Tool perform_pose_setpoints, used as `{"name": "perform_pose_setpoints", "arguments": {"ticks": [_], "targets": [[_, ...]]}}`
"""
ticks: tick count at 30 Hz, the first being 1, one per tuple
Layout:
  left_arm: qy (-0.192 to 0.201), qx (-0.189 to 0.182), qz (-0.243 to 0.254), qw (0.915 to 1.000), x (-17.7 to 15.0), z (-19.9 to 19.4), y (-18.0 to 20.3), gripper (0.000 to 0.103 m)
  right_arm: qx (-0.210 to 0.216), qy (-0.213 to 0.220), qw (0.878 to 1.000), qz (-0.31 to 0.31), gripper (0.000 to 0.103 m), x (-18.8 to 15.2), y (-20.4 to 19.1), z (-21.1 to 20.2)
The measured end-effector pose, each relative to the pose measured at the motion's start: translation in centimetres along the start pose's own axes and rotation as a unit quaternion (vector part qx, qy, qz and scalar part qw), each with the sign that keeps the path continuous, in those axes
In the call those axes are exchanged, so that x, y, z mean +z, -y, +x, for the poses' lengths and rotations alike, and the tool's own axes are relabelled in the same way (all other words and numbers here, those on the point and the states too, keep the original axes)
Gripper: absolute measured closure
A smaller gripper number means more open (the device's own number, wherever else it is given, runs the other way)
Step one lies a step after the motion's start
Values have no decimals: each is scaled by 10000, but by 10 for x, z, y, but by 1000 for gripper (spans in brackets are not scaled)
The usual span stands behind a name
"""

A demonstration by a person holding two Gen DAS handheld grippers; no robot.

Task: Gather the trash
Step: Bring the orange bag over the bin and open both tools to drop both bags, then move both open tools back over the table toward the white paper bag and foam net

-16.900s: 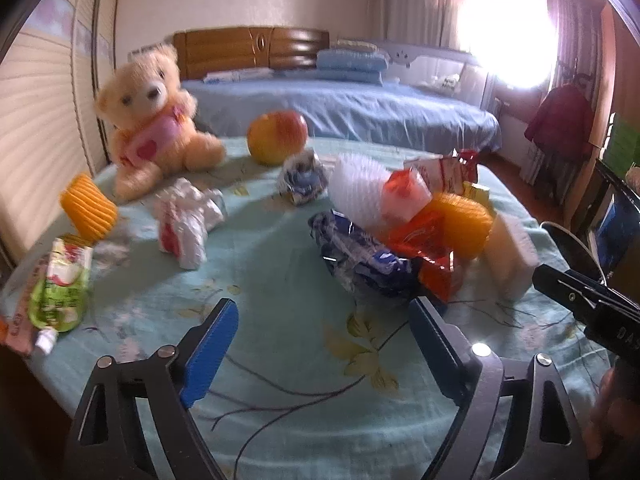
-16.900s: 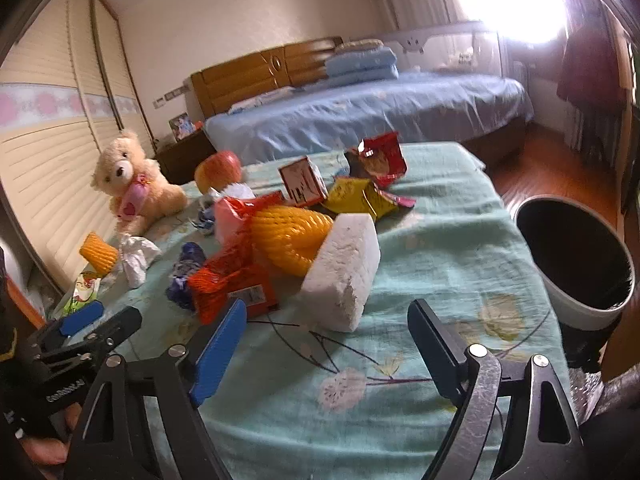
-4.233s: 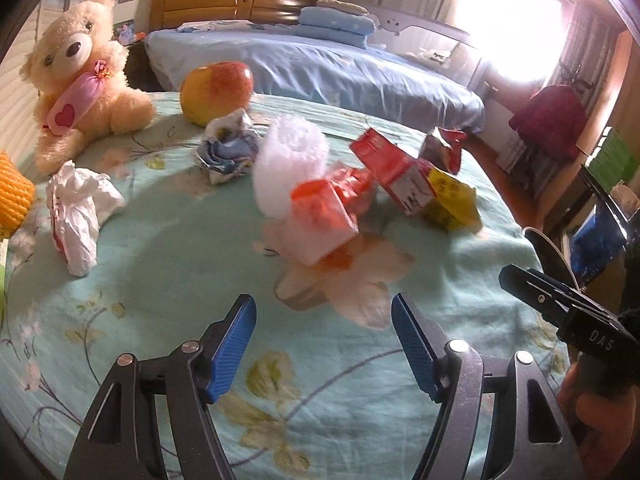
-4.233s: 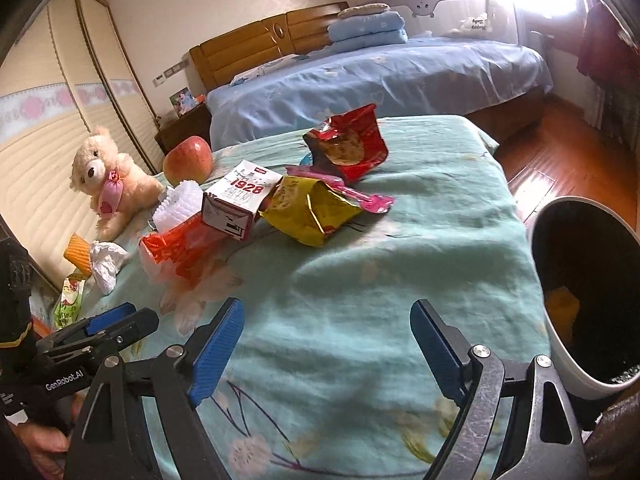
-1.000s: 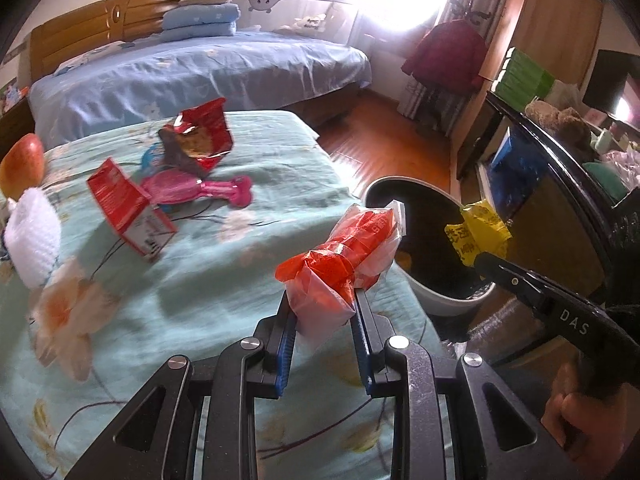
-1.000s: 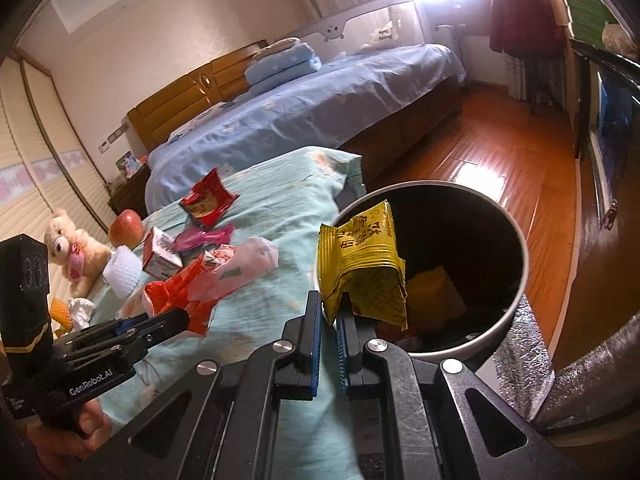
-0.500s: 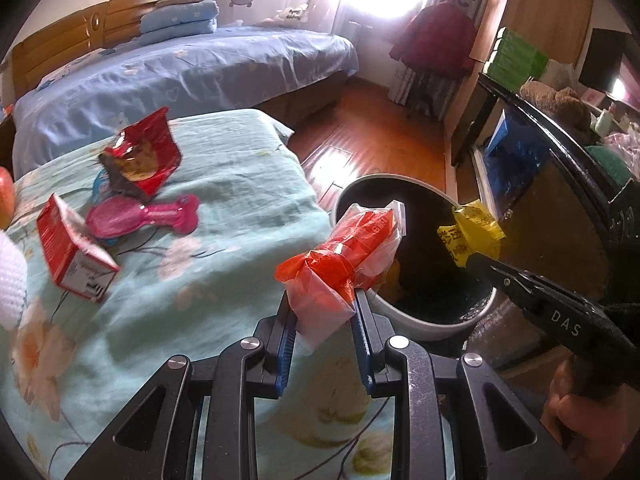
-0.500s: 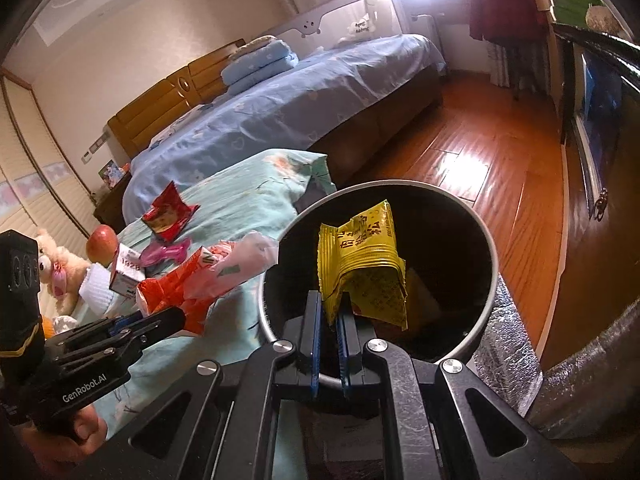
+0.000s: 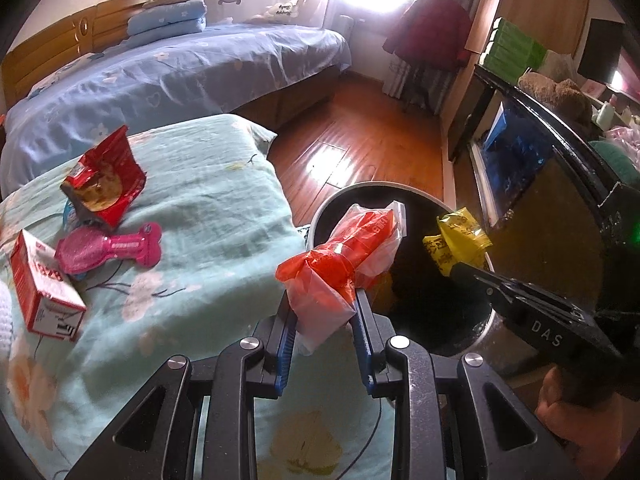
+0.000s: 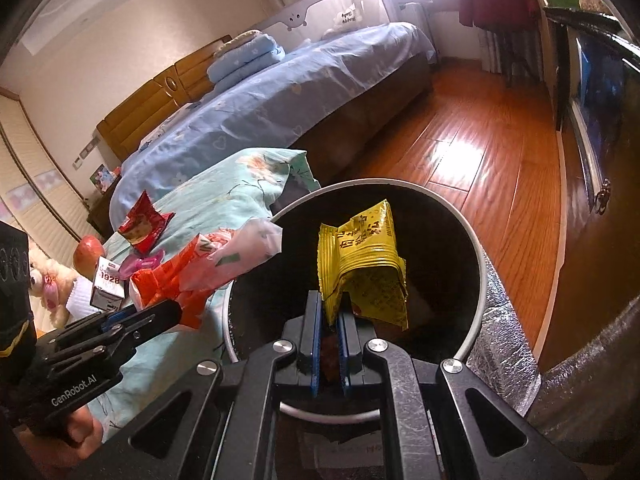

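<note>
Hovering over the black bin (image 10: 476, 248), which sits directly ahead of and below both my tongs, I hold each load above its open mouth so a release should drop it inside. My left gripper (image 9: 324, 316) is clenched on the orange plastic bag (image 9: 344, 256), its far end reaching over the near rim. My right gripper (image 10: 329, 316) pinches the yellow wrapper (image 10: 364, 264) squarely above the dark interior. Behind and to my left on the teal tablecloth (image 9: 208, 208) wait the red snack bag (image 9: 104, 180), small carton (image 9: 40, 288) and pink wrapper (image 9: 108, 248). Half a second ago the bin lay farther ahead; both tongs have since closed in over it, grips unchanged.
</note>
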State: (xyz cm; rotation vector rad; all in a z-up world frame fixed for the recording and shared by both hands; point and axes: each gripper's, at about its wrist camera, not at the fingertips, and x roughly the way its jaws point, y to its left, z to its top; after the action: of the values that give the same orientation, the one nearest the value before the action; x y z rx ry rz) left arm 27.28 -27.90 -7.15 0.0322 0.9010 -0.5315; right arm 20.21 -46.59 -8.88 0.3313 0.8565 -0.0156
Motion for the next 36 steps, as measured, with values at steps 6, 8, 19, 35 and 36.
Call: {"name": "perform_pose_setpoints", "arguments": {"ticks": [6,8,19,35,36], "targets": [[-54,1,46,10000,5,8,5,76,-48,-73,10000,34,92,6,7,4],[-73,-12,48,10000,6,10,7,76,-51,-83,9999,55,92,7,8,5],[8,-6,61,10000,2,4,1,49,-69,-108,9996,244,65,8,15,6],[270,458,-774,9956,-69,-70,-76,44,351,144,9993,-43,30,-20,-49,-13],[284,497,-808,9951,-72,-74,-82,44,389,136,9991,-93,30,-22,-56,-13]]}}
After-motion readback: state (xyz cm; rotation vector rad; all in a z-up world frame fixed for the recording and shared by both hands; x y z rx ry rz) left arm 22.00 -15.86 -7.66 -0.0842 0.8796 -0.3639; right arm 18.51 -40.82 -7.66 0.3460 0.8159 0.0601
